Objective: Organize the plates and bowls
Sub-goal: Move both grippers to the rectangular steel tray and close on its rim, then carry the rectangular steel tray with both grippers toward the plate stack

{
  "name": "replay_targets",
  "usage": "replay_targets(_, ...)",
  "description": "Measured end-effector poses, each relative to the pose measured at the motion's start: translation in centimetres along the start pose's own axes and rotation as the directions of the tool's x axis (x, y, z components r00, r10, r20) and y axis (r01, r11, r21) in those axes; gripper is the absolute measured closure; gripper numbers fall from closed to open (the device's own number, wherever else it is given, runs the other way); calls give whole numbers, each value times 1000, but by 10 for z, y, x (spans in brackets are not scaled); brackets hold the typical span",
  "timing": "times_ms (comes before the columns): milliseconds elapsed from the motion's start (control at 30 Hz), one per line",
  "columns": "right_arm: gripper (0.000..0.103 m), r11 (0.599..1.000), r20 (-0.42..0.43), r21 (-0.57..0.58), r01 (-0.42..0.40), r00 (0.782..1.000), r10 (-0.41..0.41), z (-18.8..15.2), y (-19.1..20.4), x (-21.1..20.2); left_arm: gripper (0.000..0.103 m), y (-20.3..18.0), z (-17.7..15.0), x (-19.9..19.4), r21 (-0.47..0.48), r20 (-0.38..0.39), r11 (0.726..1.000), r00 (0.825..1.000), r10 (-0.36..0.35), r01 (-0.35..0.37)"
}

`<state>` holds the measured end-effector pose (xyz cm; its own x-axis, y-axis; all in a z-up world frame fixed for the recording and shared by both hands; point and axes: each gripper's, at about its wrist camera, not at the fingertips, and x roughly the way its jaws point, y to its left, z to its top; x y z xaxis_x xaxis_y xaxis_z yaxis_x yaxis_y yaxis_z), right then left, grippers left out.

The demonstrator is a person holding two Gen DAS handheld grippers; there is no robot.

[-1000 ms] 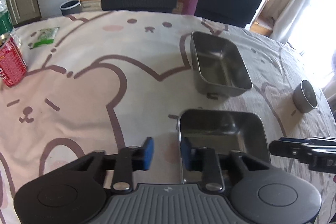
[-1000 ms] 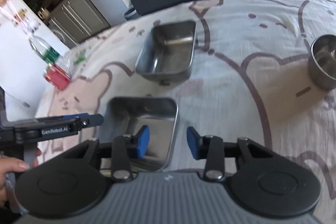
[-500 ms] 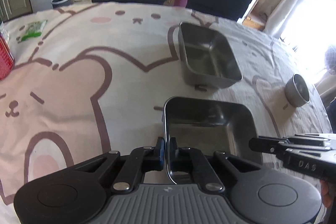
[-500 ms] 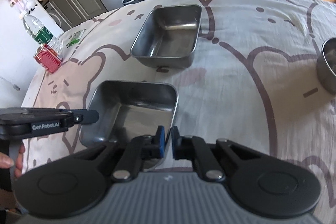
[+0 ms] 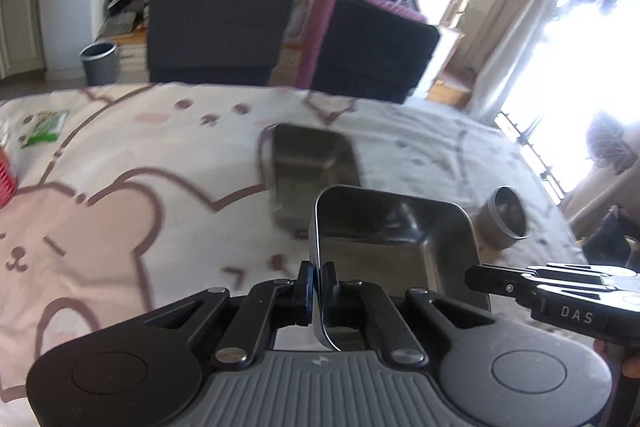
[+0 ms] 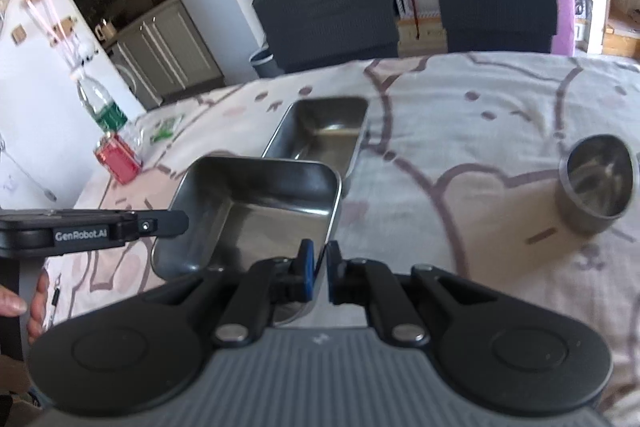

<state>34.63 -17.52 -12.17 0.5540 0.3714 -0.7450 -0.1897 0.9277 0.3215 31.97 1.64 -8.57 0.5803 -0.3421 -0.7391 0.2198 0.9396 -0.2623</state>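
A rectangular steel tray [image 5: 392, 235] is held up off the table by both grippers. My left gripper [image 5: 316, 277] is shut on its left rim. My right gripper [image 6: 318, 259] is shut on its right rim; the tray also shows in the right wrist view [image 6: 256, 207]. A second steel tray [image 5: 312, 163] rests on the tablecloth just beyond, also in the right wrist view [image 6: 324, 131]. A small round steel bowl [image 5: 506, 217] stands to the right, also in the right wrist view [image 6: 598, 183].
A red can [image 6: 118, 161] and a clear bottle [image 6: 104, 107] stand at the table's left edge. A green packet [image 5: 44, 127] lies near them. Two dark chairs [image 5: 216, 31] stand behind the table. The cloth has a bear print.
Both grippers went from open to shut on the near tray's rims. They then lifted the tray off the cloth and toward the far tray.
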Motion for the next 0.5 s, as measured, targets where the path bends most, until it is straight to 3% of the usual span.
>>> replay_targets(267,96,998,74,50,30,997,-34,-10,-52,-59,97,-68,-14,8,70,-39,994,996,-84,87)
replay_targets(500,96,994,49,65,85,995,-88,-35,-92,-90,95,-113,-35,27,120,-111,984,987,-121,134)
